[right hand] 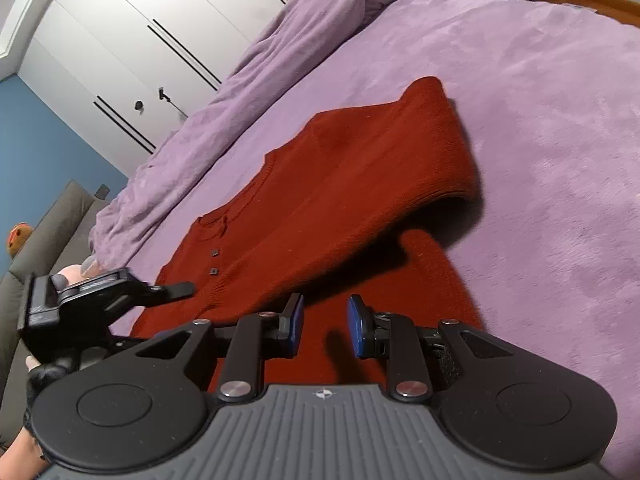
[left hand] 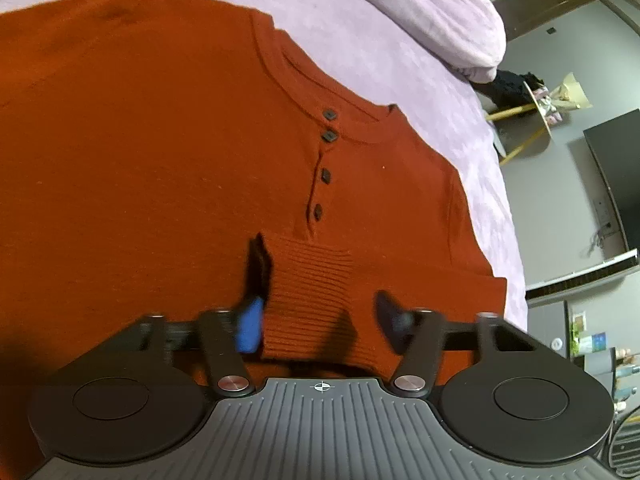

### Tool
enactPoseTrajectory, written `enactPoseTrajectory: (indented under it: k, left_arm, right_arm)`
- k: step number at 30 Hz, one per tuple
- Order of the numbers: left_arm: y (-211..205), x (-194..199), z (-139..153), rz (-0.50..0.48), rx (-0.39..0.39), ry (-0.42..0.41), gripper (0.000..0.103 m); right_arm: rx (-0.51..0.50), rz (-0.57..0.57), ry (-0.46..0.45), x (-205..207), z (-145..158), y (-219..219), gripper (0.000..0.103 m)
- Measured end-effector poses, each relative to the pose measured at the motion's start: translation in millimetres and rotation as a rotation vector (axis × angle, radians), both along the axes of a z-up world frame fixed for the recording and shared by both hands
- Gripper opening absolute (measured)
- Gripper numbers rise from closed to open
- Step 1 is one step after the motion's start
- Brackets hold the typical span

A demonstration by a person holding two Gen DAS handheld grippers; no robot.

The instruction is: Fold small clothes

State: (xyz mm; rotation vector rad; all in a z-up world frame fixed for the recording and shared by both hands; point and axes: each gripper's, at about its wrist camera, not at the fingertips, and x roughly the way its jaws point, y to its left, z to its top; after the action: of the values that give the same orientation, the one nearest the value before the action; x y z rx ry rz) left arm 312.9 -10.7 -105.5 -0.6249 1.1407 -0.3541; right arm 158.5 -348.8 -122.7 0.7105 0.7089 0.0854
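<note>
Left wrist: hand-held gripper (left hand: 320,312) spread around sweater cuff (left hand: 308,300).

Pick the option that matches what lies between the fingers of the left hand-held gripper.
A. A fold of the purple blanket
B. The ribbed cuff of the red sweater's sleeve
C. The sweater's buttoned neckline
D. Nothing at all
B: in the left wrist view the ribbed cuff of the red sweater sits between the spread fingers of the left hand-held gripper, below the buttons.
</note>
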Motion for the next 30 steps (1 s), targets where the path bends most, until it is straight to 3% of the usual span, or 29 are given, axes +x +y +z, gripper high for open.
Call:
enactPoseTrajectory:
  k: [1,2,3,4,7,12,16,17,19,23,26,27,30]
  left_arm:
    - [-3.4,2.3,-1.2,-0.009,0.013,0.002,0.036]
    - [-4.8,3.8,-1.3,-0.017,0.031,0.001,0.029]
    - [-5.4,4.1,-0.5,-0.023,0.046,-0.004,0.013]
    - [-4.4,2.8,1.9,-0.027,0.052,-0.016,0.01]
    - [-0.6,2.4,19.9,-0.025,0.044,-0.086,0.008]
    - [23.3,3.0,74.9,0.018,0.136,-0.279,0.008]
    - [56.8,6.8,94.7,0.095,0.316,-0.364,0.008]
    - [66.6,8.1,93.7,0.114,0.38,-0.368,0.008]
    - [84.0,9.7,86.9,0.145,0.428,-0.346,0.008]
    - [108.4,11.4,59.5,0.17,0.388,-0.252,0.009]
    - [107.3,9.6,47.1,0.157,0.383,-0.233,0.009]
    - [104.9,10.5,44.0,0.151,0.389,-0.229,0.009]
    - [95.6,7.1,44.3,0.137,0.399,-0.252,0.009]
  right_arm:
    - [0.0,0.005,-0.001,1.6,1.2,1.2,0.024]
    - [-0.001,0.007,0.001,1.7,1.8,1.8,0.024]
    - [-0.003,0.007,0.003,2.7,1.7,2.4,0.024]
    - [-0.001,0.008,0.005,3.8,1.4,2.7,0.024]
    - [0.021,0.007,0.008,9.3,2.1,1.4,0.024]
    - [0.052,-0.013,-0.018,32.4,7.2,-4.6,0.024]
    - [0.132,-0.053,0.002,57.3,-2.3,-11.9,0.024]
    - [0.144,-0.065,0.004,61.7,-4.6,-12.9,0.024]
    - [0.167,-0.09,0.005,70.0,-8.4,-15.0,0.024]
    - [0.223,-0.14,0.021,84.8,-16.7,-19.0,0.023]
    - [0.265,-0.165,0.036,94.7,-21.2,-18.7,0.019]
    - [0.254,-0.17,0.045,98.5,-21.3,-16.6,0.008]
    - [0.087,-0.161,0.057,108.0,-11.6,-7.3,0.005]
